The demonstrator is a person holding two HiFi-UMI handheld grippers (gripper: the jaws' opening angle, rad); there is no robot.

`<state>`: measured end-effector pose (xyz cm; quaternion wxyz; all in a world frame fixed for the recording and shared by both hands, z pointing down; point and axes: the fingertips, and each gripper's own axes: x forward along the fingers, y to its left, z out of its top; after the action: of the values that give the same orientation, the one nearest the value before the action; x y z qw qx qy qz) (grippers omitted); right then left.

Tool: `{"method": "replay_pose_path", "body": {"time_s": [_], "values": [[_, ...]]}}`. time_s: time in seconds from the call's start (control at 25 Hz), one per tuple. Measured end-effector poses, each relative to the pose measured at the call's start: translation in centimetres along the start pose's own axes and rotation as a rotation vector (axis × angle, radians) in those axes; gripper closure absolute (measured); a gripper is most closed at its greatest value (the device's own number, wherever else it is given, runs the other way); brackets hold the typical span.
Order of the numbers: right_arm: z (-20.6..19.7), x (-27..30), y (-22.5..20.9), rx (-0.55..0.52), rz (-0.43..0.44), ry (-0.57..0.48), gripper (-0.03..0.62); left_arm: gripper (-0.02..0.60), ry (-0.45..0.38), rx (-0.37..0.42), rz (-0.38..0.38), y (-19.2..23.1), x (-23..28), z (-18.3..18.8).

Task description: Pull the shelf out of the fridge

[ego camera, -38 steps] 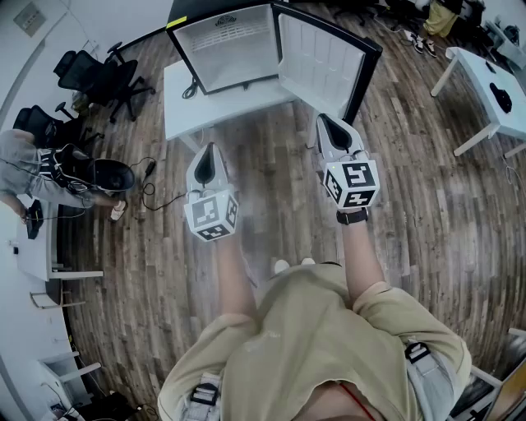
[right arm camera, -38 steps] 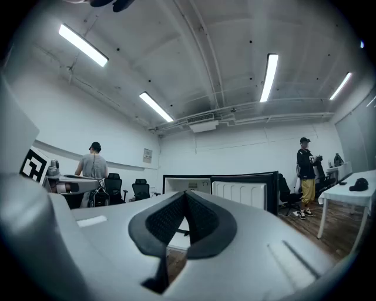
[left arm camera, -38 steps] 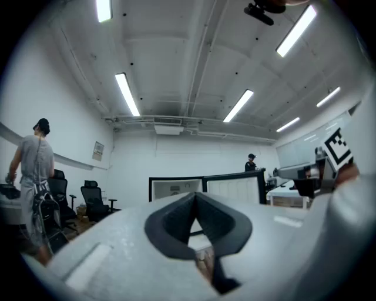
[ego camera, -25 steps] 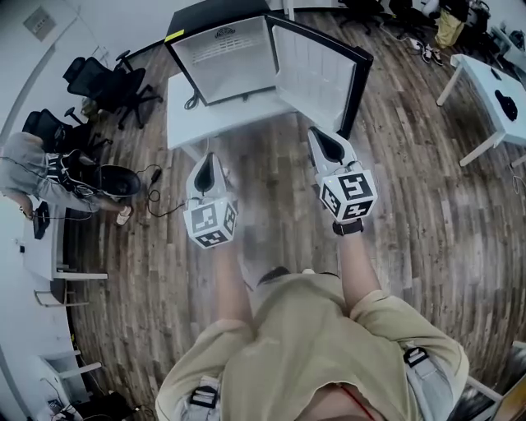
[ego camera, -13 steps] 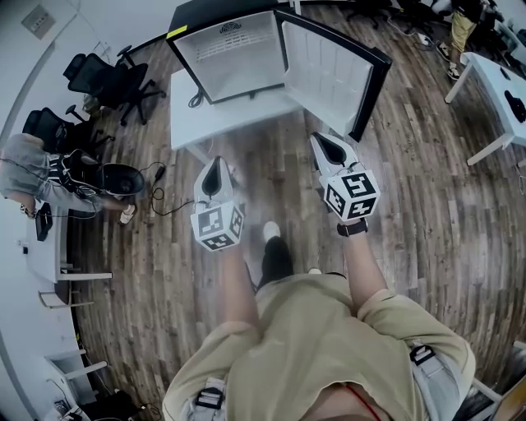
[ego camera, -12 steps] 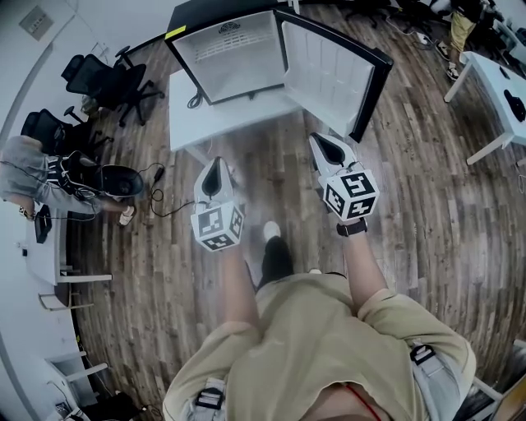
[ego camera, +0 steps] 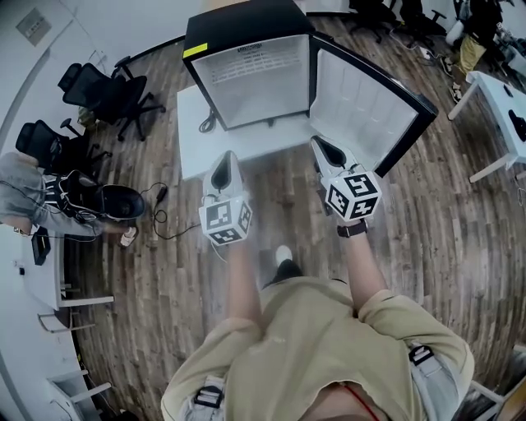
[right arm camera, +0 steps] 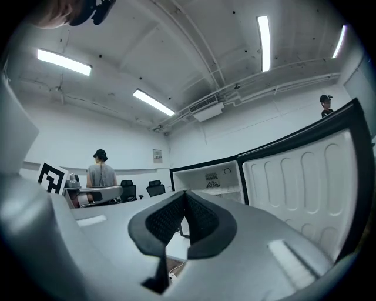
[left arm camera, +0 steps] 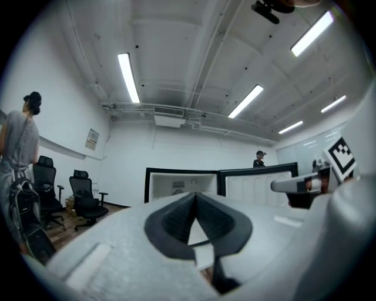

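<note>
"Between the jaws of the left gripper (left arm camera: 195, 194), is anything caught?"

"Nothing. The dark pads meet at their tips, with only a bare gap behind them, so it is closed on air. The right gripper (right arm camera: 185, 193) is the same: jaws together, nothing in them."

"And where are the two held?"

"Side by side in front of the person holding them, above the wood floor (ego camera: 444, 238). Both point toward the fridge (ego camera: 246, 20) and are well apart from it."

"The fridge itself?"

"A small black one standing on a white table (ego camera: 197, 136), its door (ego camera: 366, 111) swung wide to the right. Inside the white cabinet a pale ledge runs across — the shelf (right arm camera: 222, 190), as far as I can tell. It sits in place inside the fridge, and neither gripper touches it."

"Anything around it?"

"Black office chairs (ego camera: 103, 86) off to the left, and a person in grey (ego camera: 25, 193) near them — seen from above, at the edge of the head view."
</note>
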<state>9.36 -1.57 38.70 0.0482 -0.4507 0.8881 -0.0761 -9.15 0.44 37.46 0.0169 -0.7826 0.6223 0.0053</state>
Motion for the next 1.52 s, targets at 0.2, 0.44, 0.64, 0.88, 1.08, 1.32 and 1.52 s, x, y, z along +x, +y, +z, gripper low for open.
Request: {"method": "replay_pose_path", "body": {"time_s": [0.2, 0.44, 0.64, 0.88, 1.08, 1.32, 1.52], "values": [[-0.2, 6.8, 0.4, 0.002, -0.019, 0.011, 0.589, 0.581, 0.001, -0.012, -0.036, 4.9, 4.6, -0.4], [-1.2, 11.7, 0.7, 0.050, -0.067, -0.002, 0.589, 0.581, 0.006, -0.008, -0.106, 8.1, 8.4, -1.4], [-2.9, 12.9, 0.4, 0.029, -0.097, 0.034, 0.589, 0.581, 0.030, -0.031, -0.147, 8.2, 10.1, -3.7], [-3.3, 15.4, -1.5, 0.052, -0.122, 0.030, 0.589, 0.581, 0.043, -0.049, -0.172, 8.7, 13.0, -4.9], [-3.3, 18.9, -3.8, 0.051, -0.107, 0.033, 0.589, 0.581, 0.023, -0.026, -0.183, 8.8, 16.5, -4.7], [-2.6, 23.2, -6.3, 0.068, -0.109, 0.029, 0.589, 0.581, 0.019, -0.018, -0.169, 10.1, 20.4, -3.9], [-4.2, 26.3, -8.1, 0.150, -0.111, 0.062, 0.589, 0.581, 0.049, -0.015, -0.161, 11.2, 23.3, -4.7]]}}
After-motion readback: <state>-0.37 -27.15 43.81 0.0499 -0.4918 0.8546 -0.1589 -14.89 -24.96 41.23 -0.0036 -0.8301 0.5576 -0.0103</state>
